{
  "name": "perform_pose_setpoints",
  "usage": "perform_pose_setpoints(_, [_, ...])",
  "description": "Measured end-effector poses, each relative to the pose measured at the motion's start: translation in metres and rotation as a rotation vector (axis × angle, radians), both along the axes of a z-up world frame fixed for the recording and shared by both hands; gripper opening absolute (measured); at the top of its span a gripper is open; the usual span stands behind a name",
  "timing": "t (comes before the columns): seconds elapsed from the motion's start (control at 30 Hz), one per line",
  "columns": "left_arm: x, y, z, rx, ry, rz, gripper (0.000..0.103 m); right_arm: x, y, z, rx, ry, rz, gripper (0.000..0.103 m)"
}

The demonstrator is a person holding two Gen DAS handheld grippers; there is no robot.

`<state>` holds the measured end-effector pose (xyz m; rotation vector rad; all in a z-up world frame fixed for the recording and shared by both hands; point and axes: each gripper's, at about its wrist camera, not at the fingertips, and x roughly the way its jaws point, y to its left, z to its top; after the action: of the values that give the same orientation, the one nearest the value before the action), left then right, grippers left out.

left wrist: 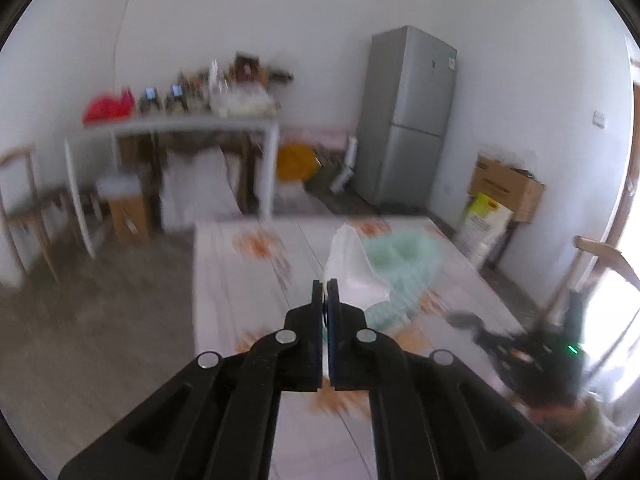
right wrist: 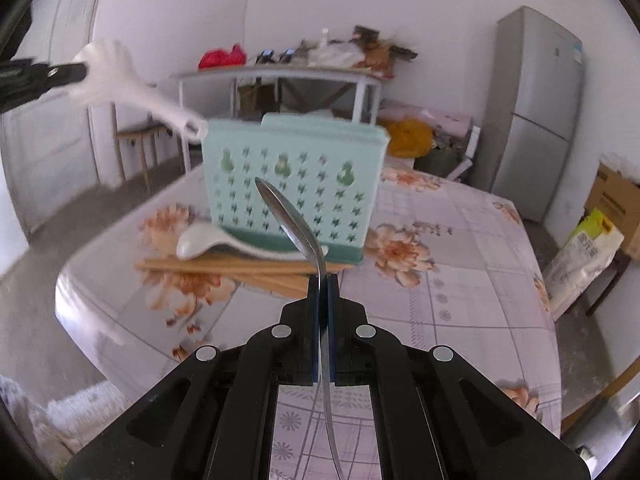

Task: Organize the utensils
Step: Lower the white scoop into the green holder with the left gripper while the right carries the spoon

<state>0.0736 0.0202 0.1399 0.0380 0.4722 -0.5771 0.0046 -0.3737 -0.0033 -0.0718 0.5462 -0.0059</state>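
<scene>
right gripper [right wrist: 324, 280] clamping metal spoon [right wrist: 292, 224], green holder [right wrist: 296, 176] behind

A mint-green utensil holder [right wrist: 294, 184] with star cutouts stands on the floral, checked tabletop [right wrist: 460, 280] beside tan chopsticks [right wrist: 224, 268].

Your metal spoon [right wrist: 294, 224] points up before the upright mint holder [right wrist: 296, 184]; white spoon [right wrist: 208, 242] tops chopsticks [right wrist: 240, 270].

The table [right wrist: 472, 280] wore a pale checked cloth printed with orange flowers. On it stood a mint-green perforated utensil holder [right wrist: 296, 184], upright. Just in front of the holder lay wooden chopsticks [right wrist: 224, 268], with a white ceramic spoon [right wrist: 212, 242] resting across them.
</scene>
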Motion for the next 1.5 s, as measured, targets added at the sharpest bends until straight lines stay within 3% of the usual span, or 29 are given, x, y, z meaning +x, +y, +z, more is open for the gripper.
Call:
perform_pose_setpoints(0.17, [0.022,-0.039,0.021,0.161,-0.138,0.031,0.001,-0.004,-0.006,0.007,0.022,-0.038,0.000,0.002])
perform_pose_setpoints(0.3, [0.034,-0.079,0.014,0.328,-0.219,0.010,0.001,-0.008,-0.014,0.008,0.050,-0.061,-0.006,0.002])
perform_pose_setpoints(0.6, [0.041,-0.125,-0.002,0.541,-0.225,-0.062,0.001,-0.012,-0.028,0.002,0.085,-0.071,-0.020,0.002])
perform_pose_setpoints(0.83, [0.053,-0.152,-0.030,0.683,-0.168,-0.096,0.002,-0.011,-0.032,0.002,0.124,-0.090,-0.003,0.002])
perform_pose_setpoints(1.0, [0.074,-0.161,-0.039,0.600,-0.069,-0.131,0.008,-0.005,-0.039,0.015,0.214,-0.126,0.021,0.002])
perform_pose_setpoints(1.1, [0.079,-0.159,-0.042,0.510,-0.025,-0.134,0.028,0.000,-0.043,0.027,0.262,-0.160,0.043,0.002])
perform_pose_setpoints(1.27, [0.071,-0.137,-0.038,0.341,-0.040,-0.086,0.048,0.015,-0.050,0.054,0.340,-0.232,0.085,0.002])
perform_pose_setpoints(1.5, [0.054,-0.085,-0.041,0.131,-0.013,-0.033,0.058,0.058,-0.070,0.094,0.484,-0.338,0.179,0.002])
